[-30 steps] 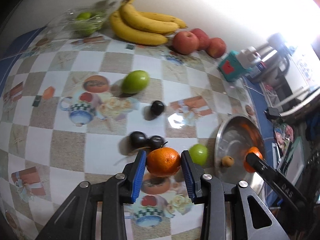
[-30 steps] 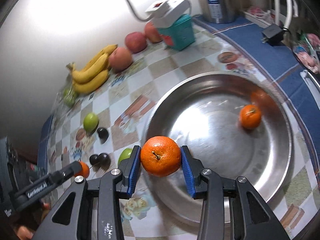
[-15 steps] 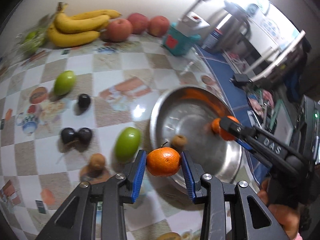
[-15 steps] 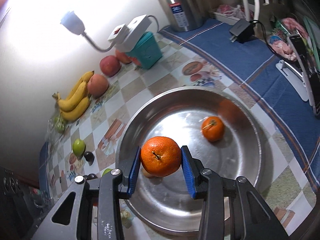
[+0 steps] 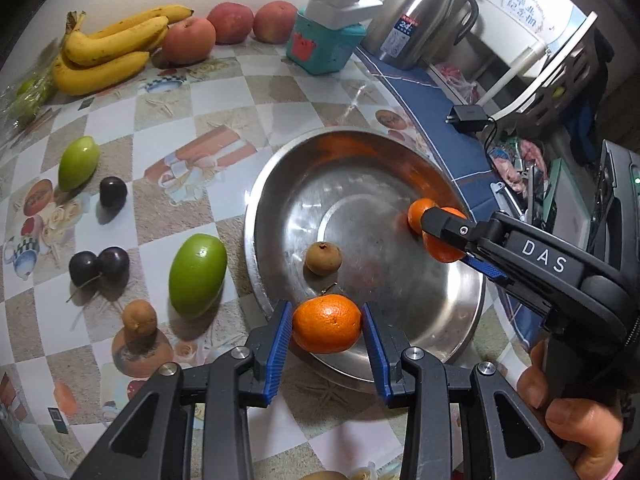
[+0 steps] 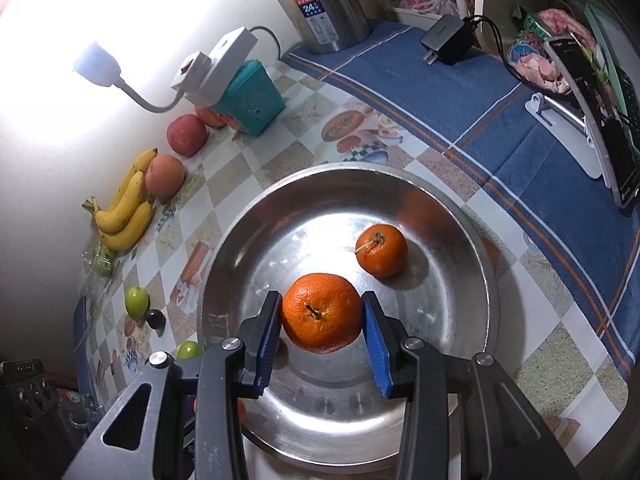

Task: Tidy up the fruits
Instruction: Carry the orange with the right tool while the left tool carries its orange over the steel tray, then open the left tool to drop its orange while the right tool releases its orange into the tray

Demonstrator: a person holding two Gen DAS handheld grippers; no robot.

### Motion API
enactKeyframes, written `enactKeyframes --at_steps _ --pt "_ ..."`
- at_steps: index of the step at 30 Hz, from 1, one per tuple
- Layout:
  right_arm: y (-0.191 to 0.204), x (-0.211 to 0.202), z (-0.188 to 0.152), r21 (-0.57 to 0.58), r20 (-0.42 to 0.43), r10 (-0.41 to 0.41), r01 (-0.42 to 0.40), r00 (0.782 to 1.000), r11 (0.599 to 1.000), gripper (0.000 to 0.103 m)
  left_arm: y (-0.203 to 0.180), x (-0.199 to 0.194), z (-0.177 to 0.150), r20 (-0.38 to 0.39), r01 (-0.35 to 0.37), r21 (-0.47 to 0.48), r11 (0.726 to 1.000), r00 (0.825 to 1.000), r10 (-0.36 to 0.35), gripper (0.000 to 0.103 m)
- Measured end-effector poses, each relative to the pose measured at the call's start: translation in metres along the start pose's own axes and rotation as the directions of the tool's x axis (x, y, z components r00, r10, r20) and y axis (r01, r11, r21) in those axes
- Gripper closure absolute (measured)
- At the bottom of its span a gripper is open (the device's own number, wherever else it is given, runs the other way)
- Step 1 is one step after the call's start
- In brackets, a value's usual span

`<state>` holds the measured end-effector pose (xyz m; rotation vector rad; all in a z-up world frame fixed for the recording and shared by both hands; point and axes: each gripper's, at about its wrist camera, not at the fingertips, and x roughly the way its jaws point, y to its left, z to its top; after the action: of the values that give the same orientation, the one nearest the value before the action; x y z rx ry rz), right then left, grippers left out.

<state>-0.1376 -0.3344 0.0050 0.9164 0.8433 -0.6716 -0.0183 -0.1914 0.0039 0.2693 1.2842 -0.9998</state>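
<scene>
My left gripper (image 5: 326,330) is shut on an orange (image 5: 327,323) and holds it over the near rim of a steel bowl (image 5: 280,184). My right gripper (image 6: 320,314) is shut on a second orange (image 6: 320,312) above the bowl's floor (image 6: 460,300); that gripper also shows in the left wrist view (image 5: 444,236). A third orange (image 6: 381,250) and a small brown fruit (image 5: 323,257) lie in the bowl. On the checked cloth lie two green fruits (image 5: 197,274) (image 5: 78,162), dark plums (image 5: 99,266), a lone plum (image 5: 113,192) and a brown fruit (image 5: 139,317).
Bananas (image 5: 108,54) and red apples (image 5: 230,22) line the wall. A teal box (image 5: 324,46) with a white power strip and a steel kettle (image 5: 424,20) stand behind the bowl. A charger (image 6: 448,40) and a phone on a stand (image 6: 592,120) lie on the blue cloth.
My left gripper carried its orange right from the cloth to the bowl's near rim. My right gripper moved its orange further in over the bowl.
</scene>
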Motion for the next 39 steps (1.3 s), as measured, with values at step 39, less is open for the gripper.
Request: enactKeyframes --at_steps 39 --pt "-0.001 0.041 -0.016 -0.043 -0.137 -0.089 0.084 0.986 0.996 0.061 -0.014 0.035 0.0 -0.045 -0.012 0.052 0.999 0.999 0.015 0.064"
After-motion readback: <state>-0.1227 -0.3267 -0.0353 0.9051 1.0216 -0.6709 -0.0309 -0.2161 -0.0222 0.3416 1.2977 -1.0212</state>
